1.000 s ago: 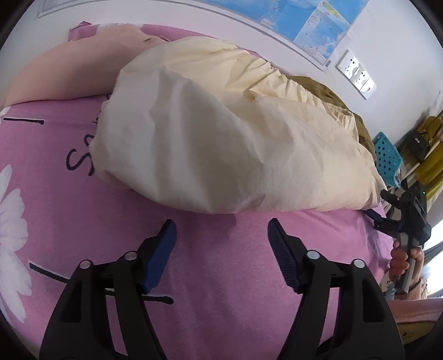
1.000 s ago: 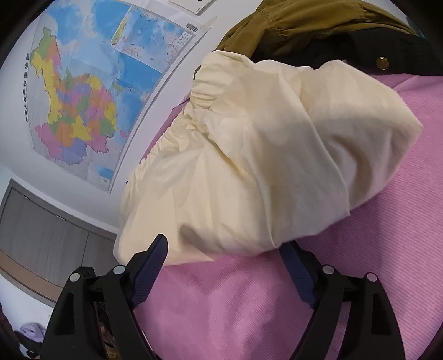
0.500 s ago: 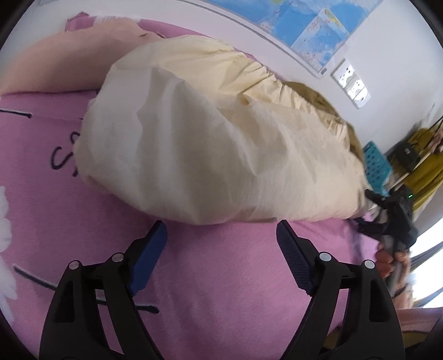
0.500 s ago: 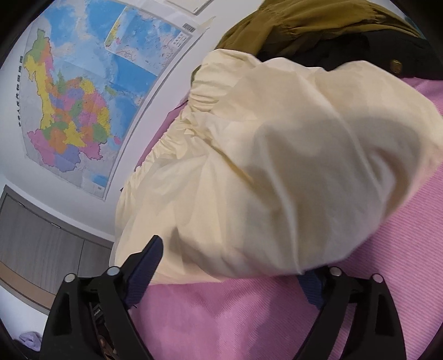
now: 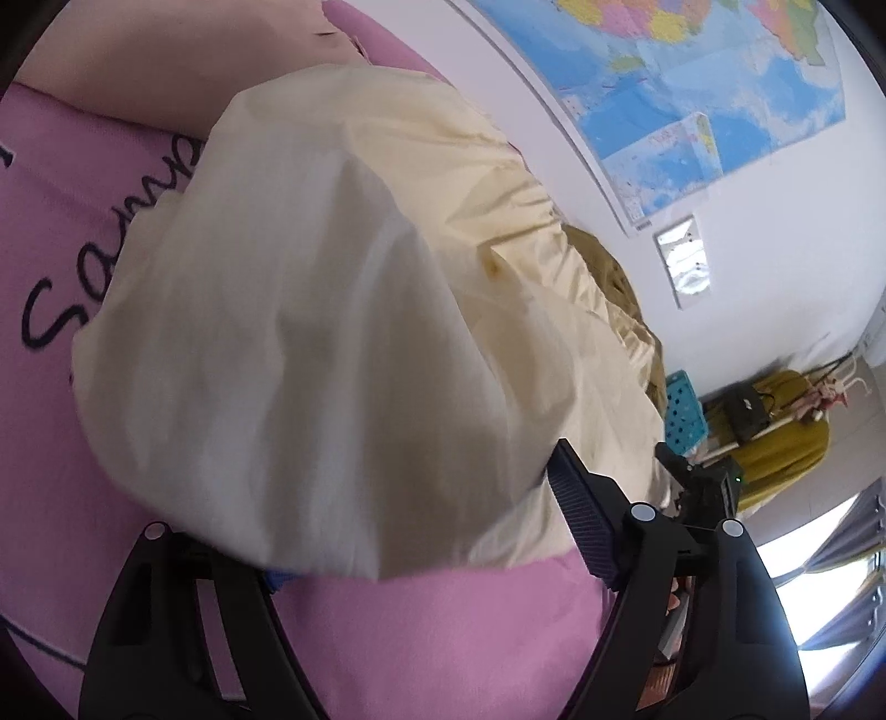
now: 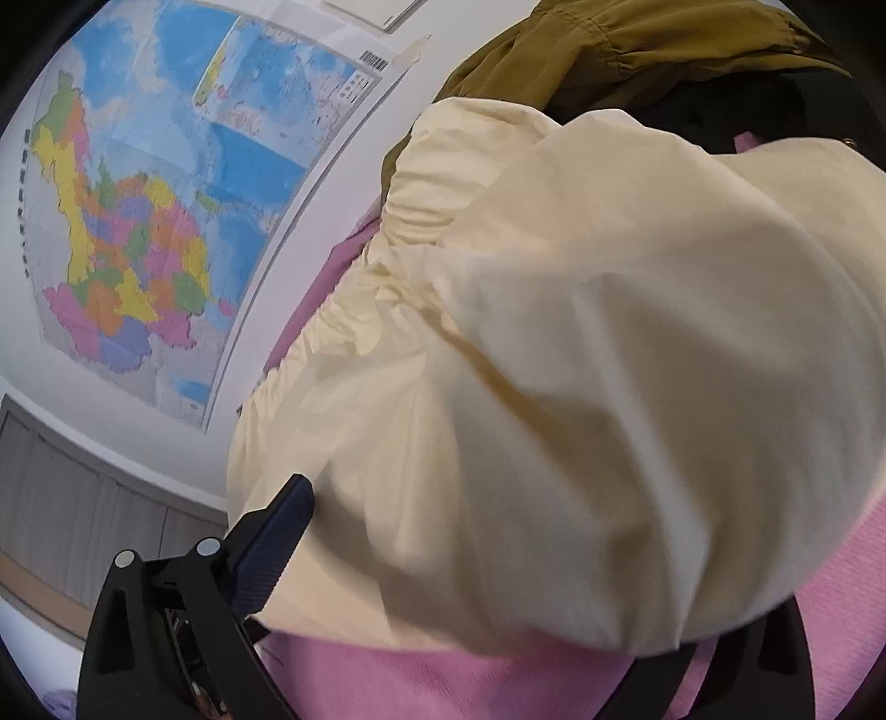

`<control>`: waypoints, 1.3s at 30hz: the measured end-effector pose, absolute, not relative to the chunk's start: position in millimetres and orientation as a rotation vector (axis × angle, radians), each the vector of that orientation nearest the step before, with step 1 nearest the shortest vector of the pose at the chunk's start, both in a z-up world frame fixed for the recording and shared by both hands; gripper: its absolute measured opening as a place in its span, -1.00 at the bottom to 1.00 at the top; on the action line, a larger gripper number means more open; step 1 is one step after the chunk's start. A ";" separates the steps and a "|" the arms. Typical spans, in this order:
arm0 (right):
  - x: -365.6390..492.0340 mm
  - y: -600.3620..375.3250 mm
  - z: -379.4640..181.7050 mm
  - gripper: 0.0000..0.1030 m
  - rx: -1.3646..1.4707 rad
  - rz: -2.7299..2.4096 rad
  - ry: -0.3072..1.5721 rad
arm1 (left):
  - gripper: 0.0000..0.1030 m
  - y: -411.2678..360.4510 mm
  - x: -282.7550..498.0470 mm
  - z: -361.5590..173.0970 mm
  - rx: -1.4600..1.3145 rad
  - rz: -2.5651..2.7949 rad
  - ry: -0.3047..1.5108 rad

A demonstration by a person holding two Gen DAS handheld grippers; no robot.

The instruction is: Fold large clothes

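A large cream garment point(image 5: 343, 310) with a gathered elastic edge lies in a heap on the pink bed sheet point(image 5: 443, 626). My left gripper point(image 5: 426, 531) is open, its jaws standing either side of the garment's near edge; cloth covers the left fingertip. In the right wrist view the same cream garment point(image 6: 581, 387) fills the frame. My right gripper point(image 6: 498, 565) is open around its near edge, with the right finger hidden under the cloth. In the left wrist view the right gripper point(image 5: 703, 493) shows at the garment's far end.
An olive jacket point(image 6: 637, 50) lies behind the cream garment. A peach pillow point(image 5: 166, 61) lies at the head of the bed. A map point(image 6: 166, 221) hangs on the wall. A blue basket point(image 5: 686, 410) and yellow clothes point(image 5: 786, 432) stand beside the bed.
Both grippers have moved forward onto the garment's near edge, so cloth now lies between the open jaws and hides one fingertip of each. The garment fills more of both views.
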State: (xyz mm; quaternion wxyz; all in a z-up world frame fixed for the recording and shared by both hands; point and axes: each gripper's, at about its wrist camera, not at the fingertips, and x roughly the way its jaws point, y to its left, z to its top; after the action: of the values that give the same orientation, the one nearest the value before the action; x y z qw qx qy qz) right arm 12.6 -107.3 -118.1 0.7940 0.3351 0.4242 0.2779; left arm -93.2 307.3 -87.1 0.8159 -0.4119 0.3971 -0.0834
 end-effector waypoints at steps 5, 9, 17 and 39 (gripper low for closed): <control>20.5 -98.0 -116.4 0.90 0.729 0.556 0.891 | 0.48 303.9 -80.6 -85.0 -0.851 -0.141 0.876; 24.4 -93.9 -115.5 0.91 0.739 0.525 0.879 | 0.50 298.4 -74.0 -81.9 -0.802 -0.112 0.890; 31.0 -84.3 -115.8 0.91 0.727 0.479 0.870 | 0.51 297.3 -67.5 -80.5 -0.770 -0.106 0.898; 36.8 -74.0 -110.0 0.52 0.690 0.430 0.825 | 0.39 309.4 -54.6 -84.8 -0.830 -0.150 0.909</control>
State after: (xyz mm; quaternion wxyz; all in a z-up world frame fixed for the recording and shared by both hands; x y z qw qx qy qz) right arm 36.8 -74.0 -110.0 0.8370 0.3259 0.3897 0.2032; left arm -54.6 309.4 -84.8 0.8140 -0.3887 0.4258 -0.0704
